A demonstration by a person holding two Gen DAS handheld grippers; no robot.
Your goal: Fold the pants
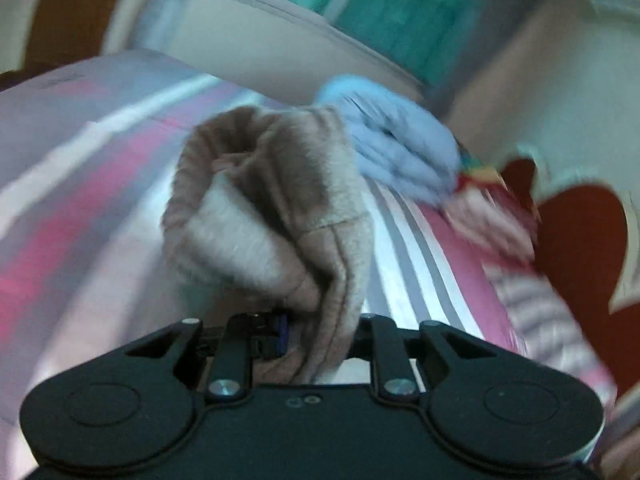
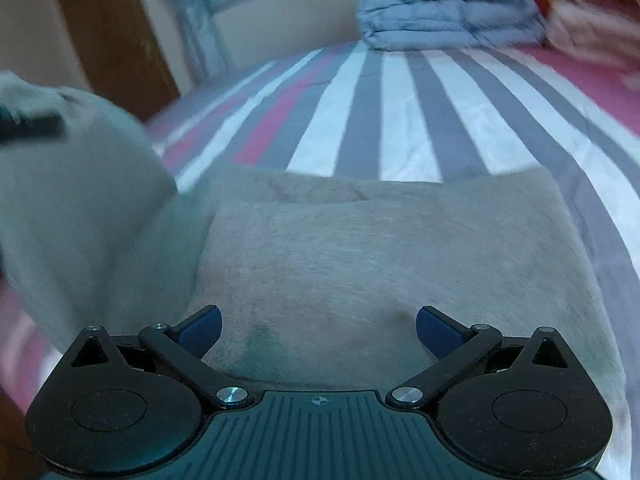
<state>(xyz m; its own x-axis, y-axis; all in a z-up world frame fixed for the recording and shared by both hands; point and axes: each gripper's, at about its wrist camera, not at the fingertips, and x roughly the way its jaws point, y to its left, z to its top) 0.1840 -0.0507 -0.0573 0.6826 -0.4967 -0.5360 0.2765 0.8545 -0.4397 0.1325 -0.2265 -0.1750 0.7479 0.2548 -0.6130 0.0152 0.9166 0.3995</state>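
While the left tool (image 1: 316, 328) was clamped shut on a bunched fold of the pants (image 1: 276, 196), the cloth stood up in a thick, rumpled wad just ahead of its fingers, lifted clear of the striped bed (image 1: 404, 264). The right wrist view showed the rest of the pants (image 2: 360, 264) lying flat on the bed (image 2: 400, 120) in a broad folded panel, with one part raised and blurred at the left edge of the picture, apparently the end the left tool held. The right tool (image 2: 318, 326) hung just above that flat panel, its blue pads (image 2: 434, 330) standing wide apart with nothing between them.

The step in hand looked like carrying the gripped end over the flat part to make the next fold. To do it well, the carried end probably needed to travel in a smooth arc and be laid edge to edge on the panel, not dropped in a heap, since the fleecy cloth seemed thick and likely to bunch. The right tool might have served best by pressing the lower layer at the intended crease so it could not drag along. Letting go only once the cloth lay flat would have kept the fold square.

A folded grey quilt (image 2: 448, 8) lay well apart at the far end of the bed, out of the way.
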